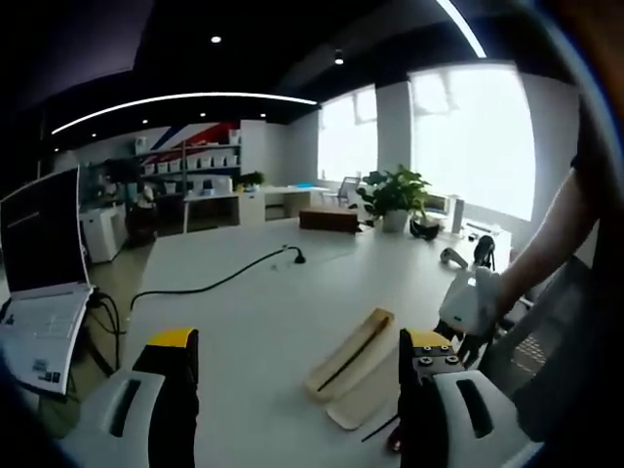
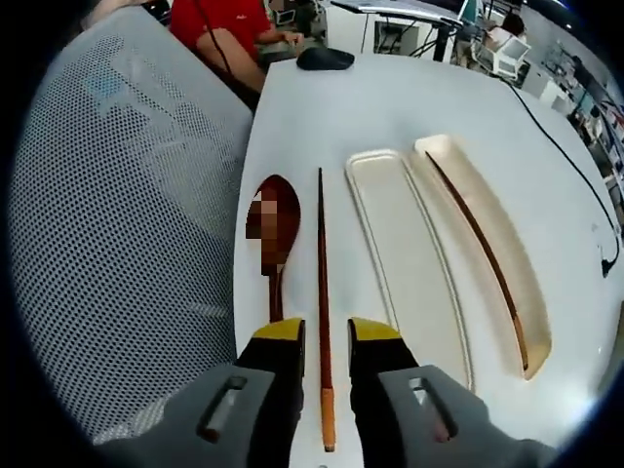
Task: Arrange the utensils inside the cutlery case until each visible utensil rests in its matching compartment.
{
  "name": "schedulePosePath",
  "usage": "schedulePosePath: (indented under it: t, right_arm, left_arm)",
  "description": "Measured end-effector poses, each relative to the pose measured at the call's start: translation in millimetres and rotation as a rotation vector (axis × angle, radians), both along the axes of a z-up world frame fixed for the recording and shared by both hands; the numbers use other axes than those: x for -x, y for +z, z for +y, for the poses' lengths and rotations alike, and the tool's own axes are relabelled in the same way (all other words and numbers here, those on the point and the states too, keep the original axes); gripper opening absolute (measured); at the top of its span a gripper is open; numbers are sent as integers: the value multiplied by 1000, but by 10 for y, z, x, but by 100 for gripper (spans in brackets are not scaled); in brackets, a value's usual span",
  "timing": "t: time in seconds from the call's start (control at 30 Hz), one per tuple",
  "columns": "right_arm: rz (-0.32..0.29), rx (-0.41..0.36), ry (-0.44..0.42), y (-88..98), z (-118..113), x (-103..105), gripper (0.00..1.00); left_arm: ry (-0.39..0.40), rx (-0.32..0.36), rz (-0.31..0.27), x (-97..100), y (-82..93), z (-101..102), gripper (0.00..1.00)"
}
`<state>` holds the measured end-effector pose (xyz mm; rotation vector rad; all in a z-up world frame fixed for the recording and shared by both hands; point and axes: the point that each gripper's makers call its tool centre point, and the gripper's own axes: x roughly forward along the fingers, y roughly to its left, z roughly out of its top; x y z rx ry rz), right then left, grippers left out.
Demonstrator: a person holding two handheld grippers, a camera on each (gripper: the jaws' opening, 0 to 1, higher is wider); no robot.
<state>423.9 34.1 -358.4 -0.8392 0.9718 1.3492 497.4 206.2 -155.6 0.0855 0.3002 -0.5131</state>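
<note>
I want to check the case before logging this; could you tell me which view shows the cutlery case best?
The right gripper view: the cutlery case lies seen from above, both halves open, one chopstick inside. The left gripper view shows it low and edge-on beside the jaw.

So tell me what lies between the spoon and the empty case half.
In the right gripper view, one loose chopstick lies on the table between the spoon and the empty case half.

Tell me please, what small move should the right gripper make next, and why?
Probably lower and close the right gripper on the loose chopstick. Its jaws are open around it, and its mate already lies in the case, so this one likely belongs there too.
</note>
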Motion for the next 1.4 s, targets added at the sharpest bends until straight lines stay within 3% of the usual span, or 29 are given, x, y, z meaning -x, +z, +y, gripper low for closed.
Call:
schedulePosePath:
  t: [0.27, 0.43, 0.63, 0.77, 1.13, 1.4]
  right_arm:
    - [-53, 28, 60, -29, 91, -20, 15]
    - [-55, 27, 35, -37, 145, -32, 16]
    - [-68, 63, 30, -39, 183, -27, 13]
    - [-76, 98, 74, -45, 188, -1, 11]
    - [-73, 157, 47, -55, 200, -6, 9]
    - [-89, 140, 80, -65, 221, 0, 1]
  left_arm:
    - [6, 3, 1, 2, 1, 12, 87]
    - [-6, -3, 2, 8, -6, -21, 87]
    - [3, -1, -3, 6, 6, 2, 87]
    - [5, 0, -1, 3, 2, 6, 87]
    - [7, 1, -5, -2, 12, 13, 87]
    - [-7, -7, -4, 14, 5, -19, 87]
